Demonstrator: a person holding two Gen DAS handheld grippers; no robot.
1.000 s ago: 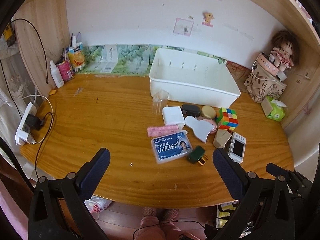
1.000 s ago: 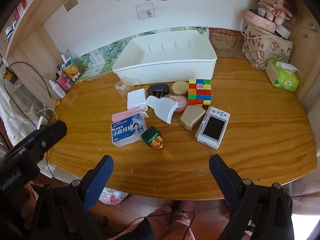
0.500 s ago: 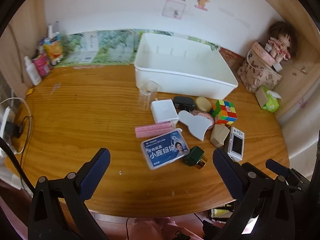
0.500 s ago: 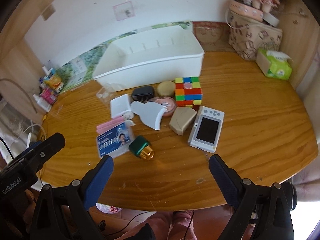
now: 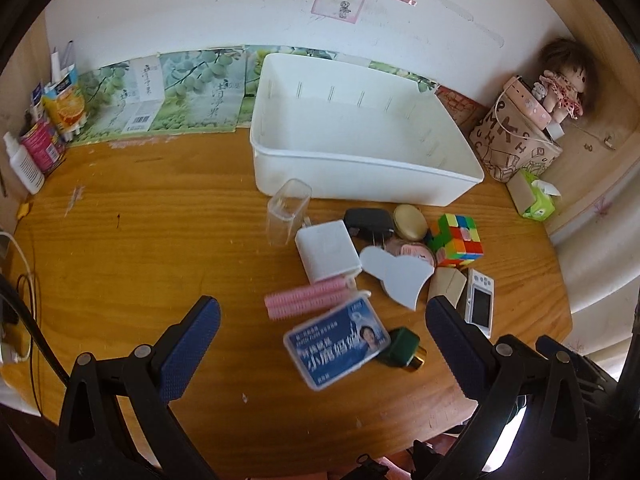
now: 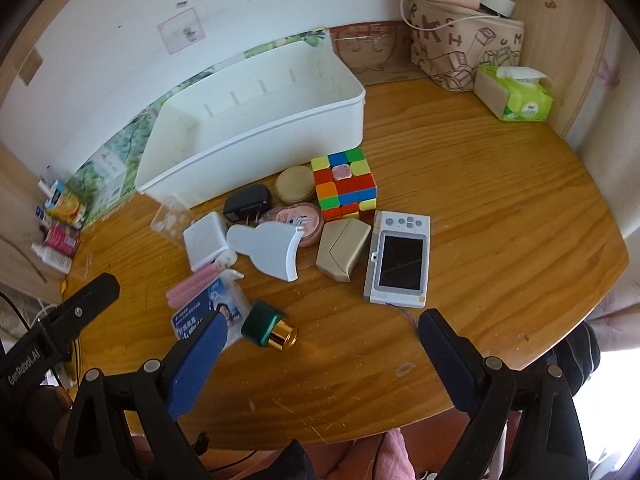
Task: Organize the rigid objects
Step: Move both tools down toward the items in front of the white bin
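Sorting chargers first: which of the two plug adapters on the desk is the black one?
The black adapter nearest the white bin, prongs showing; the other, beside it, is white.

White lettering "GenRobot.AI" runs along the black left gripper arm (image 6: pixel 48 344); the blue-labelled clear case (image 5: pixel 337 342) bears large Chinese characters "小鹿妈妈"; the beige bag (image 6: pixel 466 46) shows scattered capitals, including H, K, M.

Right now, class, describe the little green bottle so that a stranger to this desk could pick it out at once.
Start at the big white bin at the back of the wooden desk and come forward through the clutter to its near edge. The bottle lies on its side there, beside the blue-labelled clear box. It alone is dark green with a shiny gold end.
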